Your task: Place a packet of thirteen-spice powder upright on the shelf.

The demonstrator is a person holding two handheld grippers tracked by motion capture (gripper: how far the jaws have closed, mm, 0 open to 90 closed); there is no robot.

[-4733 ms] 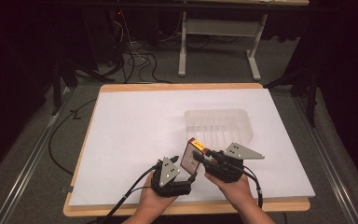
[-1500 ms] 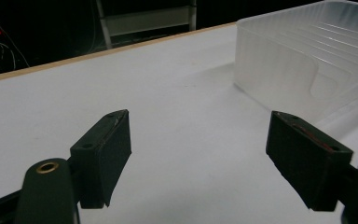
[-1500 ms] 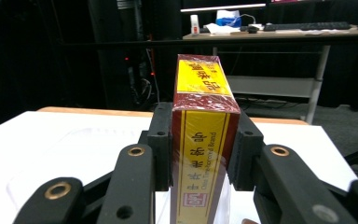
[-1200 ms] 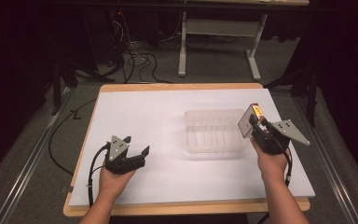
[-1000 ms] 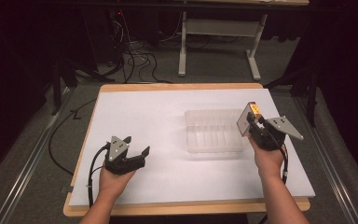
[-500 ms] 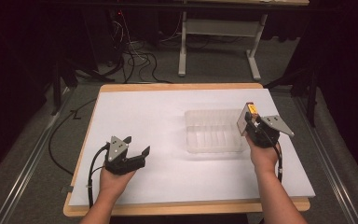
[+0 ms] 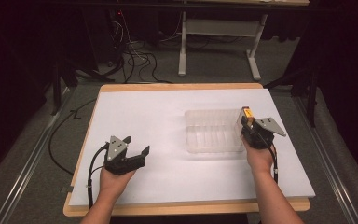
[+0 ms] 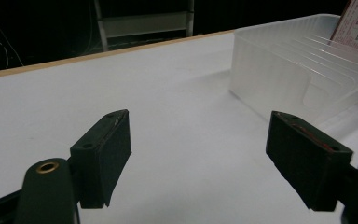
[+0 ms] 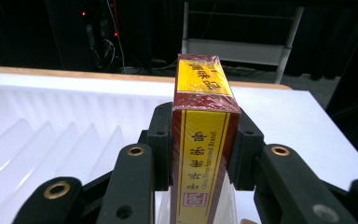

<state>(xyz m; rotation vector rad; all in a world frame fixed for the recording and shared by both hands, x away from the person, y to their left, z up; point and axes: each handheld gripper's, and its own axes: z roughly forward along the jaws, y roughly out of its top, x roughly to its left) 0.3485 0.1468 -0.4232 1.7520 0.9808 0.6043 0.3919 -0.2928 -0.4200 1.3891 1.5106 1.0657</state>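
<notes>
Red-and-yellow, the one box [image 9: 204, 140] sits clamped in your right gripper [image 7: 256, 133], upright at the right end of the single clear ribbed tray [image 7: 212, 133] toward the desk's [image 7: 168, 112] right edge. Your left gripper [image 7: 129, 156] rests near the front-left corner, jaws spread wide, holding nothing.

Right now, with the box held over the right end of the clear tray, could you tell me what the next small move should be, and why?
Probably ease the right hand-held gripper straight down to seat the red-and-yellow box in the ribbed clear tray. Its jaws are clamped on the box's sides, holding it upright at the tray's right end. The left hand-held gripper rests open on the white table, apart from the tray.
</notes>
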